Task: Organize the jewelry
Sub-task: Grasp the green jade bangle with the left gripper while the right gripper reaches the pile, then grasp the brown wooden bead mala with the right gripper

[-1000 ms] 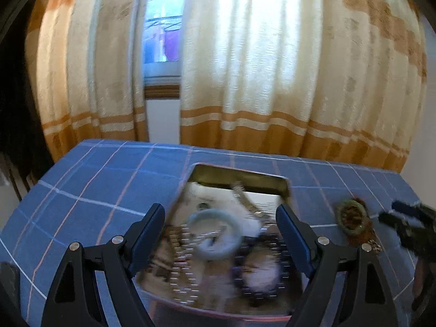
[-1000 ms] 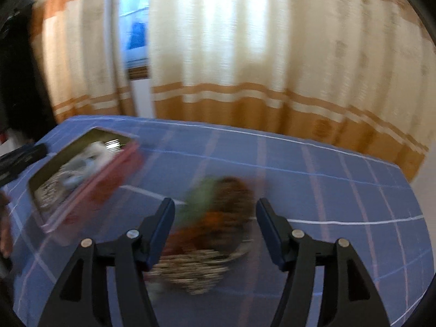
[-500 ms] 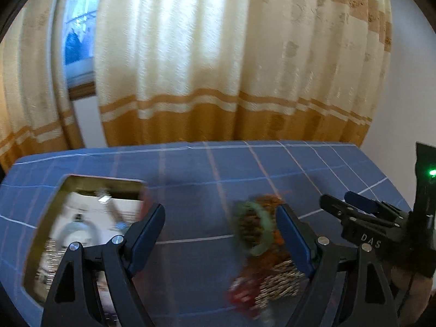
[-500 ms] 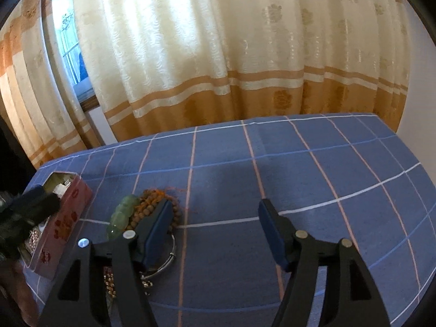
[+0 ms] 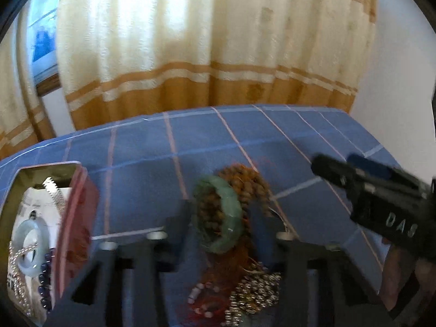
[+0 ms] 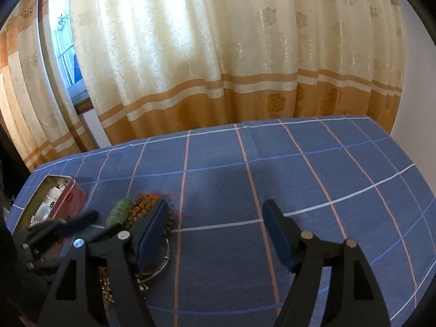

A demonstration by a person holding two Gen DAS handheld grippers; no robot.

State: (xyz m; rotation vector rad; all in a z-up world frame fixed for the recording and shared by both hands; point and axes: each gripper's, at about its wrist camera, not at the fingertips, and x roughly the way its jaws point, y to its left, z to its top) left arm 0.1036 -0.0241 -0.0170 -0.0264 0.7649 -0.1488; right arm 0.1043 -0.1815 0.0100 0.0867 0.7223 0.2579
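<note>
A pile of jewelry lies on the blue checked tablecloth: a green jade bangle (image 5: 227, 212) (image 6: 121, 209) on brown wooden beads (image 5: 245, 182) (image 6: 144, 204), a red bead string (image 5: 204, 299), a gold chain (image 5: 256, 294) and a thin silver bangle (image 6: 163, 261). My left gripper (image 5: 220, 218) is open, its blurred fingers on either side of the green bangle. A red tin box (image 5: 73, 223) (image 6: 69, 199) at the left holds a pale jade bangle (image 5: 30, 242) and chains. My right gripper (image 6: 215, 231) is open and empty, to the right of the pile.
The blue tablecloth (image 6: 299, 185) stretches right to the table's edge. Cream and orange curtains (image 6: 218, 54) hang behind the table, with a window (image 6: 64, 51) at the left. My right gripper also shows at the right of the left wrist view (image 5: 381, 190).
My left gripper has swung right from above the tin box to the jewelry pile and now straddles the green bangle. My right gripper has moved right, away from the pile.
</note>
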